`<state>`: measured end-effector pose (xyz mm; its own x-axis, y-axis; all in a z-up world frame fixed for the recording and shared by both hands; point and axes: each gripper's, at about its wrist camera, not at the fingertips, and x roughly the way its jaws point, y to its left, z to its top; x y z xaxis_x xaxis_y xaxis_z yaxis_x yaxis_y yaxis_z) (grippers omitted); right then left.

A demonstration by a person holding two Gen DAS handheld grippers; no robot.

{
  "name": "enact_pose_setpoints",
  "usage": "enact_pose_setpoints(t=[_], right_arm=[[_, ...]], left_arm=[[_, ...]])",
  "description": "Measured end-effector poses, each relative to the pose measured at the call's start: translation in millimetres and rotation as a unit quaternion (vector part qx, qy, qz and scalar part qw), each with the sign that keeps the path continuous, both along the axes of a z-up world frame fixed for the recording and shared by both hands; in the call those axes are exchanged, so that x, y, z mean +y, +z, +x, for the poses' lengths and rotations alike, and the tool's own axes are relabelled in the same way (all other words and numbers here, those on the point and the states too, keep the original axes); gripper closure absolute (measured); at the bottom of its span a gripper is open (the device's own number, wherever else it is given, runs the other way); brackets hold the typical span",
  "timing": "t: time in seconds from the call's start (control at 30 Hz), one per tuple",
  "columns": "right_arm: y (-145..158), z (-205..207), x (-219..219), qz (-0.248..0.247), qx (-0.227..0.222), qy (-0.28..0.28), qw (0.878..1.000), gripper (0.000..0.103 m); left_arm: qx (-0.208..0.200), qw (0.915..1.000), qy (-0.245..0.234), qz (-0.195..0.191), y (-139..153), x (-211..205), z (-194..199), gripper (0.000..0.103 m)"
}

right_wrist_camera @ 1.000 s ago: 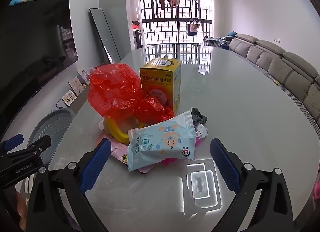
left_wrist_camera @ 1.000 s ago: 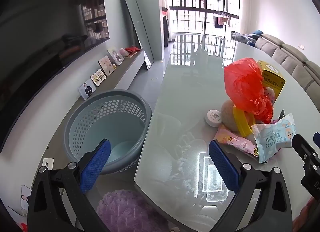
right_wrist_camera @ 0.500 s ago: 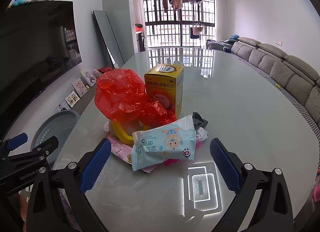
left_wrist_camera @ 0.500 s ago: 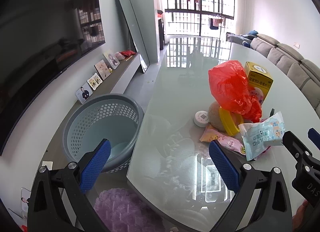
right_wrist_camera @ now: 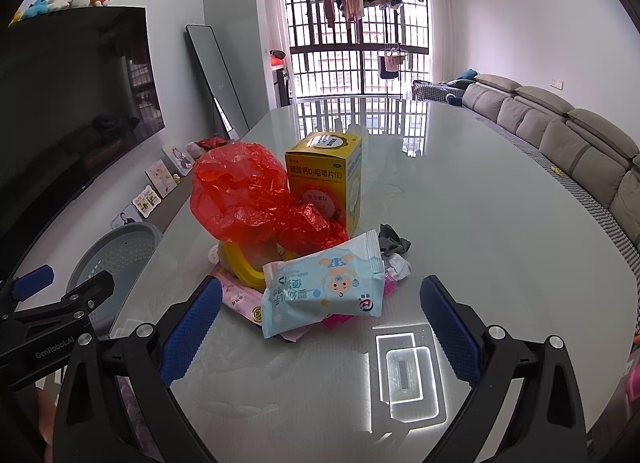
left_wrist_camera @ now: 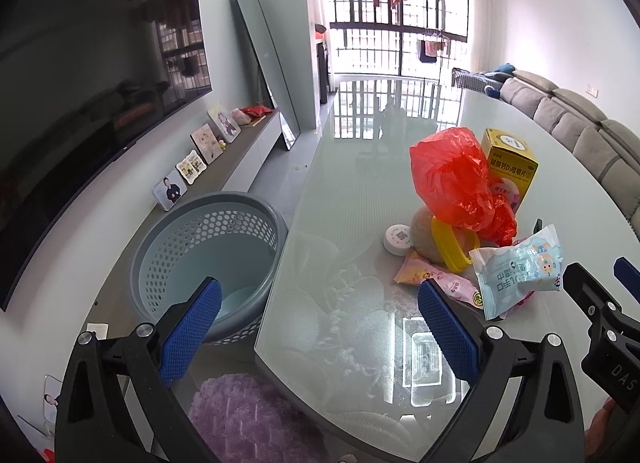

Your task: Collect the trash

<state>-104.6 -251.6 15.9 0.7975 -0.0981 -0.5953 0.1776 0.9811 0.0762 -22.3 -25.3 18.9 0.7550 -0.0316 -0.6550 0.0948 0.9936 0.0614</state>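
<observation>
A heap of trash lies on the glass table (right_wrist_camera: pixel 480 231): a red plastic bag (right_wrist_camera: pixel 240 193), a yellow box (right_wrist_camera: pixel 324 179), a pale blue wipes packet (right_wrist_camera: pixel 324 291), a pink wrapper (left_wrist_camera: pixel 436 281), a yellow ring (left_wrist_camera: pixel 452 247) and a small white lid (left_wrist_camera: pixel 397 238). My right gripper (right_wrist_camera: pixel 320 329) is open just short of the wipes packet. My left gripper (left_wrist_camera: pixel 320 329) is open over the table's near left edge, apart from the heap. A grey perforated basket (left_wrist_camera: pixel 208 251) stands on the floor left of the table.
A purple fluffy seat (left_wrist_camera: pixel 248 419) shows under the table's near edge. A TV (left_wrist_camera: pixel 80 103) and a low cabinet with photo frames (left_wrist_camera: pixel 200 155) line the left wall. A grey sofa (right_wrist_camera: pixel 560 143) runs along the right side. Crumpled scraps (right_wrist_camera: pixel 394 253) lie beside the packet.
Both grippers have drawn back and risen a little, so the heap and the basket look smaller and farther. Both stay open; nothing on the table has shifted.
</observation>
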Motion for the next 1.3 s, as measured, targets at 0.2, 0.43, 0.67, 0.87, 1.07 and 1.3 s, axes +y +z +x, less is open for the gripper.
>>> enact_pose_setpoints(t=[0.2, 0.43, 0.67, 0.87, 1.07, 1.3], right_arm=[[3.3, -2.4, -0.9, 0.001, -0.002, 0.002, 1.0, 0.008], [4.0, -3.6, -0.6, 0.003, -0.002, 0.002, 1.0, 0.008], [6.0, -4.2, 0.0, 0.003, -0.003, 0.003, 1.0, 0.008], [5.5, -4.2, -0.2, 0.004, -0.002, 0.003, 1.0, 0.008], [5.7, -3.6, -0.8, 0.006, -0.001, 0.004, 1.0, 0.008], [5.3, -3.6, -0.7, 0.006, -0.001, 0.004, 1.0, 0.008]], left_arm=[[-0.002, 1.0, 0.0, 0.0, -0.1, -1.3, -0.7, 0.006], [-0.002, 1.0, 0.0, -0.001, -0.2, -1.6, -0.4, 0.006], [-0.002, 1.0, 0.0, 0.0, -0.4, -1.6, -0.6, 0.006], [-0.001, 1.0, 0.0, 0.0, -1.0, -1.6, -1.2, 0.006], [0.0, 1.0, 0.001, -0.001, -2.1, -0.5, -1.8, 0.006], [0.001, 1.0, 0.001, 0.0, -2.4, -0.5, -2.1, 0.006]])
